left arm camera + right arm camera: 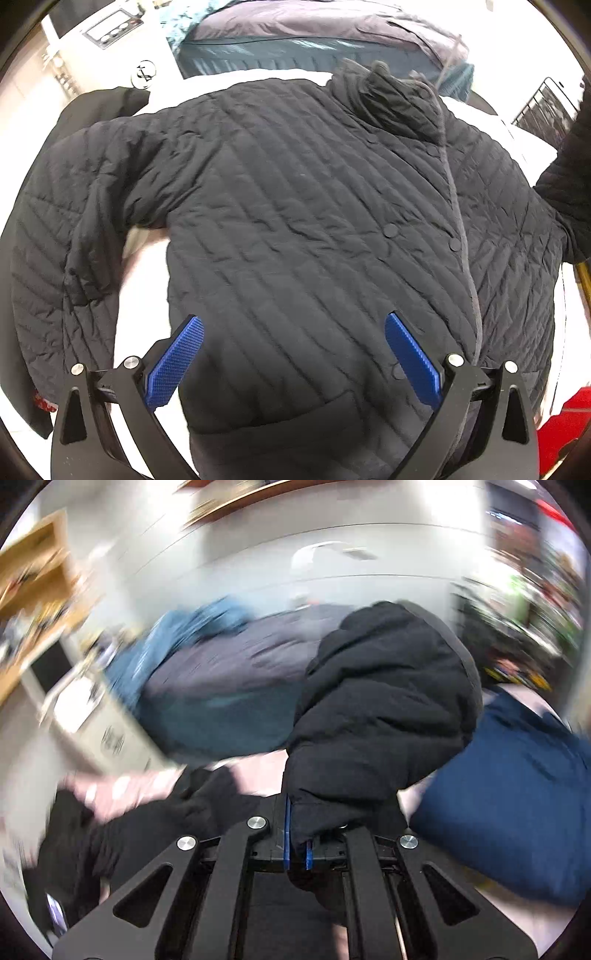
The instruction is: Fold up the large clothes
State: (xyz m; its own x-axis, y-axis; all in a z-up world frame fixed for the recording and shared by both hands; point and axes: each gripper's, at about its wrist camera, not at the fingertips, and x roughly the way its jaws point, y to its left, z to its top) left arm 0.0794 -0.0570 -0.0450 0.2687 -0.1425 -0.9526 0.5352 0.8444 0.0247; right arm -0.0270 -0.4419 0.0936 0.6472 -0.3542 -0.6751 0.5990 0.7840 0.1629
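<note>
One large black quilted puffer jacket (295, 221) lies spread on the white table (144, 273), front side up, with its dark collar (391, 99) at the far end. I take this collar as the landmark.

To the left of the collar, one sleeve (66, 229) bends down along the body, and a strip of white table shows between sleeve and body. Below the collar, the snap placket (458, 236) runs down toward the hem. The left gripper (293, 354) hovers above the lower body, well below the collar; its blue ribbed pads (177, 362) stand wide apart and nothing is between them.

To the right of the collar, at the edge of the left wrist view, a black sleeve part (565, 192) is lifted off the table. In the right wrist view, which is much blurred, the right gripper (298, 849) is closed tight on a fold of black padded sleeve fabric (384, 709), which bulges up in front of its fingers. Behind it lie a pile of teal and grey clothes (221, 679) and a dark blue garment (517, 794).

I judge the jacket light, soft and puffy, with a smooth shell that can slip. It has no stiffness, so a lifted part sags and drags the rest. A good hold seems the cuff or a seam edge, where the fabric is thin; thick padding may spring out of the jaws. The hem corner below the collar looks suitable for the free gripper.
</note>
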